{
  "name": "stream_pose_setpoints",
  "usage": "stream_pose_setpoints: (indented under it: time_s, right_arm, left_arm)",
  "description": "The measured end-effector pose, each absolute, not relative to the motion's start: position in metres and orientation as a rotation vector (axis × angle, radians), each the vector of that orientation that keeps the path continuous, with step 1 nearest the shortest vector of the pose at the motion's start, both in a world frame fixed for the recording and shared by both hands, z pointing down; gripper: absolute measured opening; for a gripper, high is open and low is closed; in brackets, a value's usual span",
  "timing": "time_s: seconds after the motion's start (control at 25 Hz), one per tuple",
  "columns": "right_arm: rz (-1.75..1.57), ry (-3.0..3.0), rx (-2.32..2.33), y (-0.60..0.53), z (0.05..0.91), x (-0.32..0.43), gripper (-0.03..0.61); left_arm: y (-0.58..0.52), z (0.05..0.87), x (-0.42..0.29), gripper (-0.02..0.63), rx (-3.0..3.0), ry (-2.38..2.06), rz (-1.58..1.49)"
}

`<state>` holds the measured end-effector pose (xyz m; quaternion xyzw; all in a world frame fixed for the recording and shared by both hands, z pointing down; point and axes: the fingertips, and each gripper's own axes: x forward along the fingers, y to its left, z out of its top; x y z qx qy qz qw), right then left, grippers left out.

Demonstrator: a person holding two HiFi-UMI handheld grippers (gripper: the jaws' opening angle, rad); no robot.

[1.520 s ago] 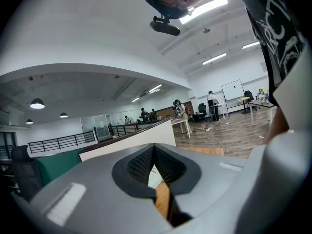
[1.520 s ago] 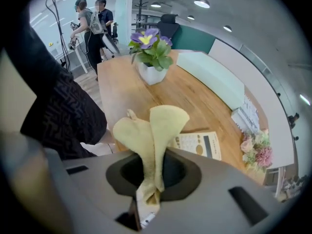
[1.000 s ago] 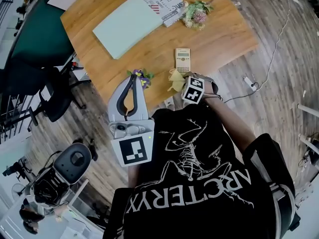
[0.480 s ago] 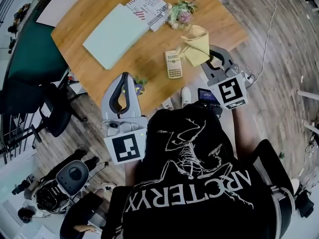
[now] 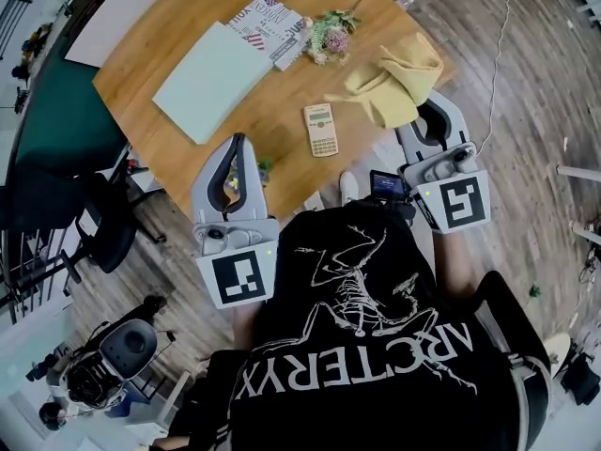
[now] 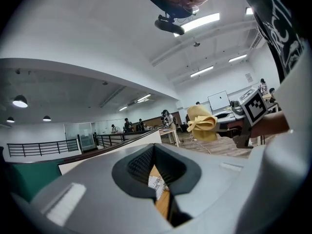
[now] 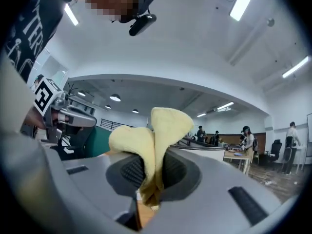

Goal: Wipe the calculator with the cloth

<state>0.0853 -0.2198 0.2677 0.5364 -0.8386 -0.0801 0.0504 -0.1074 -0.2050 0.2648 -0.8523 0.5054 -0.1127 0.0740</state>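
Note:
A beige calculator (image 5: 320,129) lies flat on the wooden table (image 5: 282,111), near its front edge. My right gripper (image 5: 421,109) is shut on a yellow cloth (image 5: 394,81), held in the air to the right of the calculator and apart from it. In the right gripper view the cloth (image 7: 156,140) bulges up out of the shut right gripper (image 7: 155,172). The left gripper (image 5: 237,144) hovers at the table's front edge, left of the calculator, shut on nothing. The left gripper view shows the left gripper (image 6: 153,150) and the lifted cloth (image 6: 202,123).
A pale green folder (image 5: 211,78), a printed magazine (image 5: 272,19) and a flower bunch (image 5: 329,34) lie behind the calculator. A small flower sprig (image 5: 263,167) sits by the left gripper. An office chair (image 5: 94,214) stands at the left. A cable (image 5: 493,73) runs across the floor on the right.
My right gripper took the cloth from the table just in front of the calculator and carried it up and to the right. The left gripper has hardly moved.

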Motion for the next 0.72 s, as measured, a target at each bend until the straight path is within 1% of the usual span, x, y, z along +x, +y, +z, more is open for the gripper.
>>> stream_pose_setpoints:
  time_s: [0.72]
  right_arm:
    - [-0.304,-2.653,1.581,-0.222,0.255,0.068,0.055]
  left_arm:
    - [-0.204,0.265,-0.117,0.009,-2.545,1.550,-0.339]
